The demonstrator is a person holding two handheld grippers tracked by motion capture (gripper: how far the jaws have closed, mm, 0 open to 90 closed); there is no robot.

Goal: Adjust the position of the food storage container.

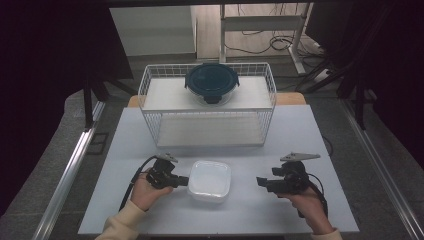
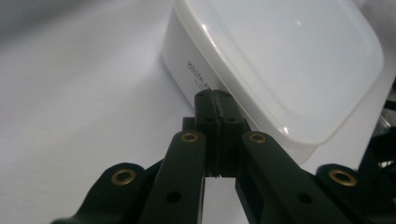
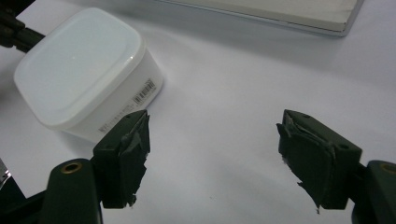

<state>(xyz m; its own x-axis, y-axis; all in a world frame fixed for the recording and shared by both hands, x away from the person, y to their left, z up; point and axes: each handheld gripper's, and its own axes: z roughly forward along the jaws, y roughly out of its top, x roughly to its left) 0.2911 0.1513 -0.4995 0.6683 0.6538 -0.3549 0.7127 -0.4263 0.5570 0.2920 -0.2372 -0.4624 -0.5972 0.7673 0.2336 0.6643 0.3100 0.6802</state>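
White lidded plastic container [image 1: 210, 180] sits near the worktop's [image 1: 300, 135] front edge, midway between both hands. Left gripper [image 1: 183, 180]: jaws pressed together on nothing, tips touching the container's left wall just under the lid rim [image 2: 212, 93] (a nudge or brace, I judge, not a grasp). Right gripper [image 1: 260, 181]: jaws spread wide, empty, well apart from the container's right side [image 3: 140, 93]. Step in hand: approach. Next move calls for bringing the right gripper in to straddle the container. Wire basket [image 1: 150, 87] with a dark-lidded bowl [image 1: 212, 81] stands toward the back edge.
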